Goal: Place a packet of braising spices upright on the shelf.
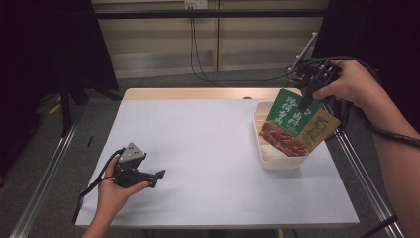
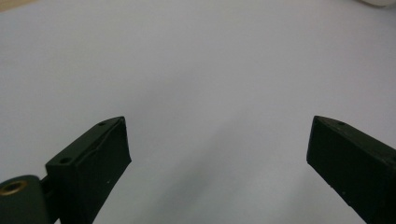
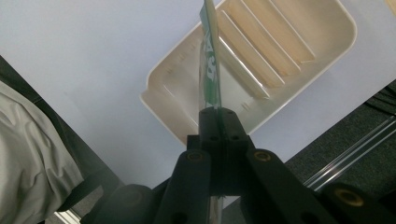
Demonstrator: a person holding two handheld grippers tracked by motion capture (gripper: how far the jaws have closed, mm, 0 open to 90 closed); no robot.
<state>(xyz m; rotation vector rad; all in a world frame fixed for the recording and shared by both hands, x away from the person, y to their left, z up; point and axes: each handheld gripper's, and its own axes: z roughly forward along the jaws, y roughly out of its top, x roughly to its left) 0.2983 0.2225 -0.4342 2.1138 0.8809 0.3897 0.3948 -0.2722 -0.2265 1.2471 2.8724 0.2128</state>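
Though edge-on between jaws, packet point(image 1: 289, 124) printed.

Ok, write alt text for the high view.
The right hand-held gripper holds a green food packet by its top edge over a cream divided tray on a white table. The left hand-held gripper rests open near the front left.

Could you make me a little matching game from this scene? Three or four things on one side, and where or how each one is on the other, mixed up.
Things:
1. left gripper
2. right gripper
3. green food packet
4. cream slotted tray

States:
A. stands on the white table near its right edge
B. hangs over the tray, pinched by its top edge
C. jaws wide apart, low over bare table
D. jaws closed on something thin

Pairs: 1-C, 2-D, 3-B, 4-A
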